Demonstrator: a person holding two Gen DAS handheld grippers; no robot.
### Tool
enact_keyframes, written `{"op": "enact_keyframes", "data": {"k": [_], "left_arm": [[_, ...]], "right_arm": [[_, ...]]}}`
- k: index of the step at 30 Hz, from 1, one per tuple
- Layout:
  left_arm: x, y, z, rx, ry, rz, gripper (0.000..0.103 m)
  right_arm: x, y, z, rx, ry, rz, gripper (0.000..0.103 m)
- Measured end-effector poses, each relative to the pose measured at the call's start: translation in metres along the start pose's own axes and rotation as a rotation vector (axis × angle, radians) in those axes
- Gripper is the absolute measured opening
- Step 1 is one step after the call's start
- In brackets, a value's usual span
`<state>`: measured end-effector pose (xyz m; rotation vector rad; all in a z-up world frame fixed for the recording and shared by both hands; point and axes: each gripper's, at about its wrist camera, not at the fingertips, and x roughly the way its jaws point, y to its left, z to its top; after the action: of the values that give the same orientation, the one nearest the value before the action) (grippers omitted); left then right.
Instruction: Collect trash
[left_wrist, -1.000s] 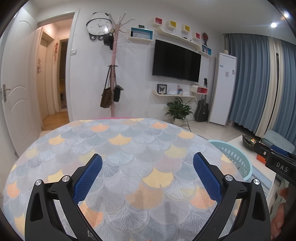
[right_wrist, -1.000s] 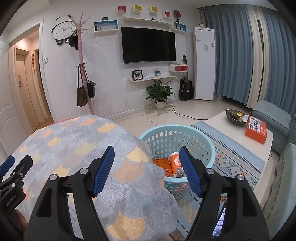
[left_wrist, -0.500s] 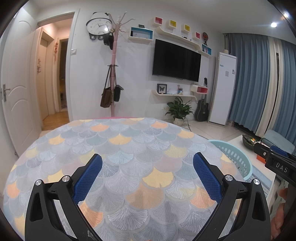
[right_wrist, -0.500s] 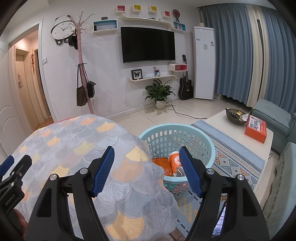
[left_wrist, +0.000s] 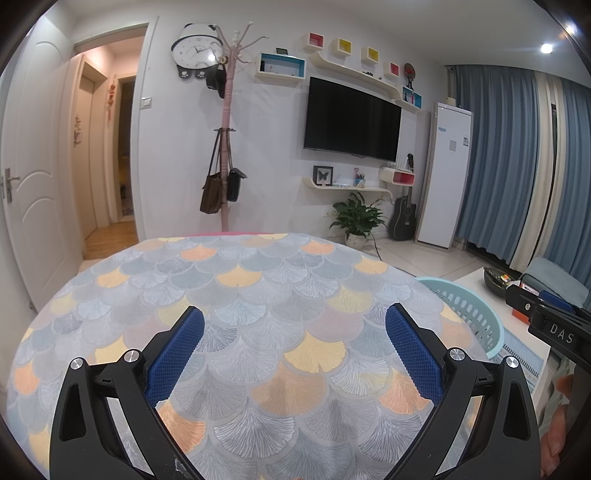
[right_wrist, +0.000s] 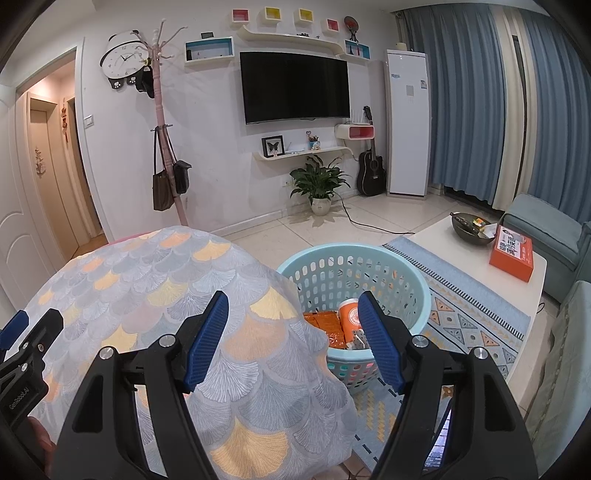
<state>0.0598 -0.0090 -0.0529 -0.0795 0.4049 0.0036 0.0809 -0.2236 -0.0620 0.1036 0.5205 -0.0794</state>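
The left gripper (left_wrist: 294, 323) hangs above the round table draped in a grey, blue and orange fan-patterned cloth (left_wrist: 236, 295), its blue-padded jaws spread wide with nothing between them. The right gripper (right_wrist: 293, 309) is also spread wide and empty, poised over the table's right edge (right_wrist: 258, 332), where the cloth drops toward the floor.

Just to the right of the table, on the floor, stands a light-blue perforated plastic laundry basket (right_wrist: 417, 291). Inside it lie the collected trash: an orange paper cup with a white lid (right_wrist: 349, 315), flat orange wrappers (right_wrist: 325, 325) to its left, and a small pale item near the front wall that is too hidden to identify.

Farther right, a white low table (right_wrist: 443, 240) carries an orange box (right_wrist: 511, 253) and a dark bowl (right_wrist: 471, 229).
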Motion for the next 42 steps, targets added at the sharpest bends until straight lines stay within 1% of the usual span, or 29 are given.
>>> {"op": "enact_keyframes", "data": {"k": [42], "left_arm": [[0.0007, -0.0019, 0.0014, 0.005, 0.001, 0.000, 0.095]], "right_arm": [[0.0021, 0.0013, 0.0003, 0.008, 0.007, 0.001, 0.069]]}}
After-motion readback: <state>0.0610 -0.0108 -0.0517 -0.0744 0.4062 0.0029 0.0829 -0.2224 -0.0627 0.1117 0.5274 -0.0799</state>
